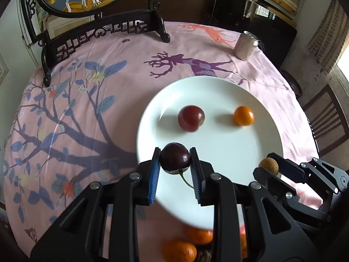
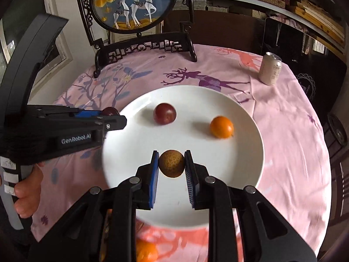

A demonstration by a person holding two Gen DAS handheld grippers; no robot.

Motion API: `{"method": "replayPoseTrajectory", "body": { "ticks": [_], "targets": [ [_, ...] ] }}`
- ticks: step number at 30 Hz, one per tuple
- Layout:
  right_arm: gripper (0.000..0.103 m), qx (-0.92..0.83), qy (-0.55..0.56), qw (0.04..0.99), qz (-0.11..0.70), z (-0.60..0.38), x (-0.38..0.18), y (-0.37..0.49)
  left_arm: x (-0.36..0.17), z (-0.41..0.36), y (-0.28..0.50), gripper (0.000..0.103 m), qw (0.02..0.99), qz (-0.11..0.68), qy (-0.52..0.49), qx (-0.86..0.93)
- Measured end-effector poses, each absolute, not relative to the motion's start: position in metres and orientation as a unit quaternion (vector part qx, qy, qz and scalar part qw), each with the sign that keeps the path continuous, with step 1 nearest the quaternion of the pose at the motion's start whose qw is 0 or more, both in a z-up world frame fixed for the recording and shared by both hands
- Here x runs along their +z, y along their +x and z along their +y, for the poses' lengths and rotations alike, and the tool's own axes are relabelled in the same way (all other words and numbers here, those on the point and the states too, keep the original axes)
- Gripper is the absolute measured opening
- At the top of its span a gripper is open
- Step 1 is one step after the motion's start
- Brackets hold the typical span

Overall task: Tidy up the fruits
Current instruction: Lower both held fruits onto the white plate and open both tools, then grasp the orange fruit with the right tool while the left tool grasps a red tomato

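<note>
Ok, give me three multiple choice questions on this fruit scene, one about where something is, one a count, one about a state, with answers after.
1. Where does the drink can stand?
A. on the plate
B. on the cloth beyond the plate
C. in a claw

2. How many fruits lie loose on the white plate?
A. two
B. four
C. none

3. What is the right claw doing?
A. hanging open and empty
B. shut on a brown speckled fruit
C. gripping the can

Answers: 1 B, the can stands upright on the pink tablecloth past the plate's far rim. 2 A, only the dark red plum and the small orange fruit rest there. 3 B, both blue pads press the fruit's sides.
</note>
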State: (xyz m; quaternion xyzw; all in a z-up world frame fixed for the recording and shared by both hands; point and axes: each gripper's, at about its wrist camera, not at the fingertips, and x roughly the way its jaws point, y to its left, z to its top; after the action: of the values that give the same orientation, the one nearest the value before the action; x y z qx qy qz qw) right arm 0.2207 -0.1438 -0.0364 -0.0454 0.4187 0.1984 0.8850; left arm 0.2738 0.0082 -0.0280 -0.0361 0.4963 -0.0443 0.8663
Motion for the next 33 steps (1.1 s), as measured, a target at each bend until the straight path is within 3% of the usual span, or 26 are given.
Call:
{"method": "replayPoseTrajectory", "body": {
  "ticks": [9, 11, 12, 18, 24, 33],
  "targets": [
    [0.024, 0.190, -0.055, 0.860, 0.470, -0.134, -0.072, 0.296, -0.051, 0.003, 0.323, 0.031, 0.859, 0.509, -0.044, -0.028],
    [0.048, 0.184, -0.064, 0.862, 0.469, -0.132, -0.071, 0.299, -0.045, 0.003, 0.323, 0.073, 0.862, 0.503, -0.048, -0.033],
    [0.059, 0.175, -0.069, 0.868, 0.459, -0.133, -0.068, 0.296, -0.040, 0.005, 0.320, 0.076, 0.867, 0.494, -0.056, -0.036],
    [0.060, 0.150, -0.077, 0.889, 0.425, -0.153, -0.028, 0.245, -0.002, 0.012, 0.263, 0.076, 0.886, 0.458, -0.055, -0.053],
    [0.089, 0.143, -0.026, 0.901, 0.408, -0.176, -0.016, 0.136, 0.008, 0.013, 0.150, 0.089, 0.909, 0.411, -0.028, -0.062],
    [0.090, 0.122, -0.002, 0.905, 0.408, -0.185, -0.029, 0.062, -0.033, 0.027, 0.055, 0.089, 0.910, 0.412, -0.007, -0.031]
  ]
}}
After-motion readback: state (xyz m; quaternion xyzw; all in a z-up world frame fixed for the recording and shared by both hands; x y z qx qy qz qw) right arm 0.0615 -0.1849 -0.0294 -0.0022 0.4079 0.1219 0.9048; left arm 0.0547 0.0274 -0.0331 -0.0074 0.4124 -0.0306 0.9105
